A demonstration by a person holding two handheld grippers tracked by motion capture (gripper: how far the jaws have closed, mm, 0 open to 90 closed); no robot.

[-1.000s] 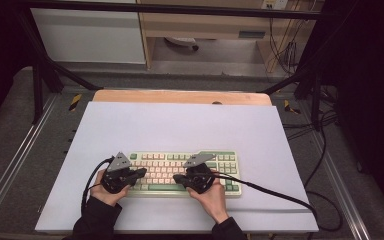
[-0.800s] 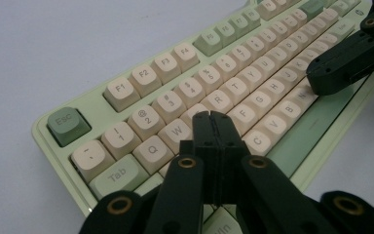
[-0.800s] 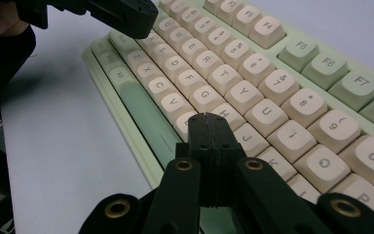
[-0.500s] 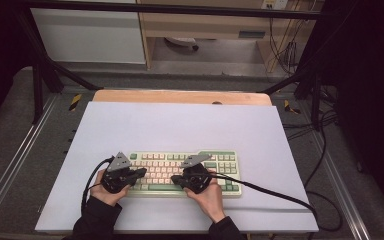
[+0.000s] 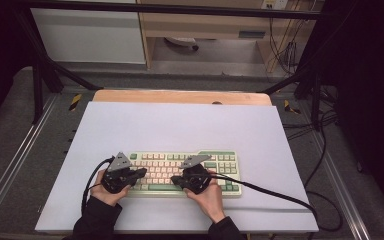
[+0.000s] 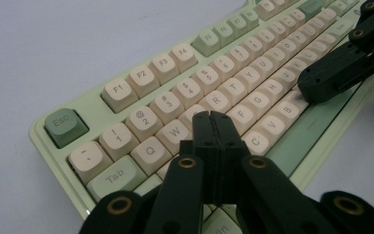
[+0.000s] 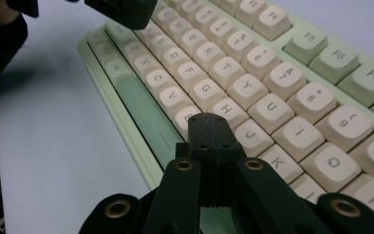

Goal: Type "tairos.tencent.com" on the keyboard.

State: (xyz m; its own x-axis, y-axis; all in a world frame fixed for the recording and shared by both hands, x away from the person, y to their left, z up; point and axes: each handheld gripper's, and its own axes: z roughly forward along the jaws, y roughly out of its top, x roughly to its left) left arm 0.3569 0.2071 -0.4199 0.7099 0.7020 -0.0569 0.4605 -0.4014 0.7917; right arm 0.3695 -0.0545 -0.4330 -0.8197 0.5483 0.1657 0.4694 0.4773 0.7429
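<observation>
Left claw [image 6: 213, 119] covers the keys under its tip; whether it touches a key cannot be told. Keyboard [image 6: 175, 83] cut off at the top right and bottom edges of the left gripper view. Right claw [image 7: 209, 124] hides the keys between B and J. In the high view, key legends too small to read; both hands [image 5: 111, 190] cover the keyboard's front row.
</observation>
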